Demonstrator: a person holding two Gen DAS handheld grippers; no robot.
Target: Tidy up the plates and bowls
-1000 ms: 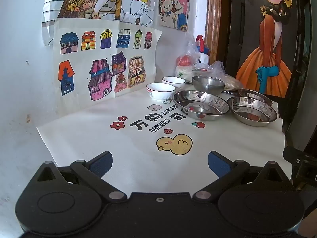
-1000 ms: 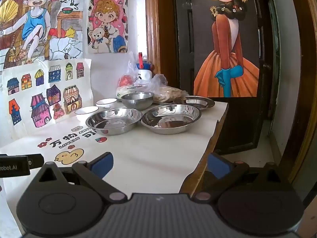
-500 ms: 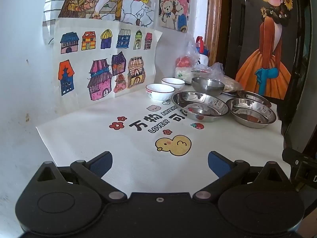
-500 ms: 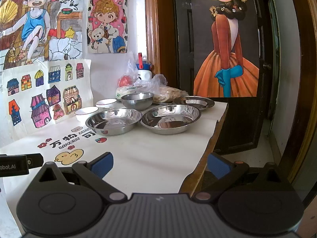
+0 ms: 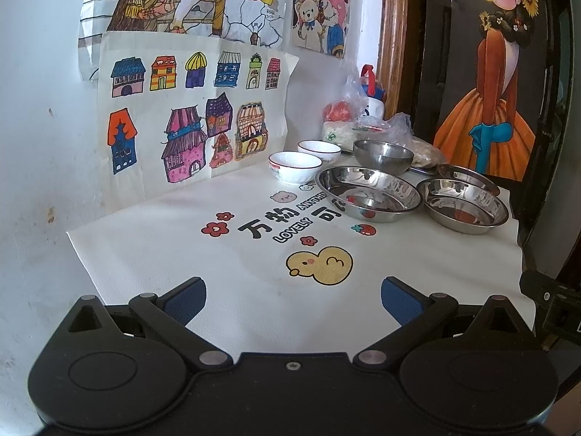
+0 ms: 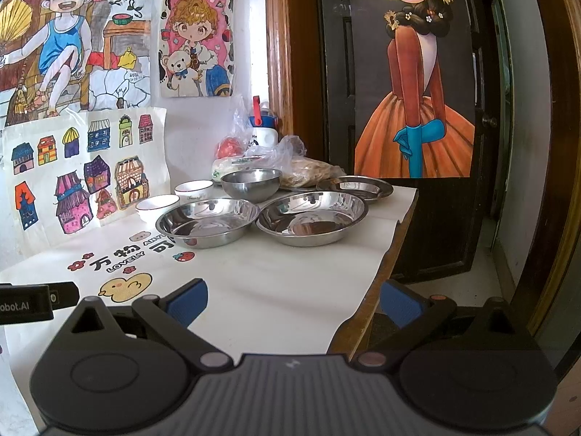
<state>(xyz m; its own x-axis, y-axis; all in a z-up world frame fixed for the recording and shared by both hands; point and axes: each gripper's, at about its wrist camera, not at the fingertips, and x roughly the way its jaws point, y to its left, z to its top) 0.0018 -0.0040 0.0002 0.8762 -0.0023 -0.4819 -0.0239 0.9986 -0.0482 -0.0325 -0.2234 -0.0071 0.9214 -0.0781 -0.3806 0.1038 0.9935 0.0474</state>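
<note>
Two white bowls (image 5: 295,166) (image 5: 319,149) stand near the wall. A steel bowl (image 5: 383,156) sits behind two deep steel plates (image 5: 368,193) (image 5: 462,205), and a flatter steel plate (image 5: 468,176) lies at the far right. The right wrist view shows the same white bowls (image 6: 157,206) (image 6: 194,189), steel bowl (image 6: 251,183), deep plates (image 6: 207,221) (image 6: 310,222) and flat plate (image 6: 357,186). My left gripper (image 5: 293,299) is open and empty over the near cloth. My right gripper (image 6: 295,301) is open and empty at the table's right edge.
A white printed cloth (image 5: 225,254) covers the table. Plastic bags of food and a jar (image 5: 366,120) crowd the back corner. Drawings hang on the wall (image 5: 181,116). The table's right edge (image 6: 394,239) drops off beside a dark door (image 6: 417,109).
Both grippers have drifted back slightly, so the dishes look a little farther off. Nothing on the table has moved.
</note>
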